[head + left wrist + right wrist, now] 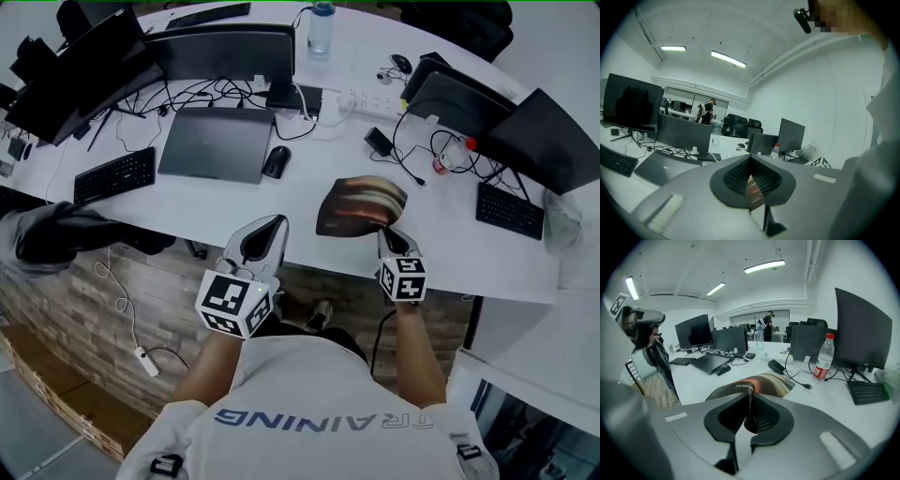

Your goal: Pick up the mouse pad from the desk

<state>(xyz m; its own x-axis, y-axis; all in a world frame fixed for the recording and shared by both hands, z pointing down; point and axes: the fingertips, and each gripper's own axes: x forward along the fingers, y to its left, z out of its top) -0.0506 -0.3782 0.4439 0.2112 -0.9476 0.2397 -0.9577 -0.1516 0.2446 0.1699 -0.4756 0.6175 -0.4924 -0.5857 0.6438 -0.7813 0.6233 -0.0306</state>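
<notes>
Brown and orange bands run across the mouse pad point(361, 206), which sits at the near edge of the white desk point(234, 211), right of centre; the right gripper point(389, 230) has its two jaws pressed together on the pad's near edge, so the thin sheet is pinched between them; in the right gripper view the mouse pad point(759, 383) bows up and away from the right gripper point(750, 404) over the desk top, and I cannot tell whether its far edge touches the surface; the left gripper point(265, 230) hangs over the front edge of the desk, to the left of the pad and apart from it; in the left gripper view the left gripper point(750, 161) has its jaw tips meeting with nothing clamped in them, and a sliver of the pad shows beyond the gap lower down; behind the left gripper lie a closed grey laptop point(217, 142) and a black mouse point(276, 161) just beside it; a black keyboard point(113, 174) lies further left, and a second keyboard point(509, 209) sits near the right end; a red-capped bottle point(450, 155) lies among cables behind the pad, well apart from it; dark monitors point(230, 52) stand along the back of the desk
</notes>
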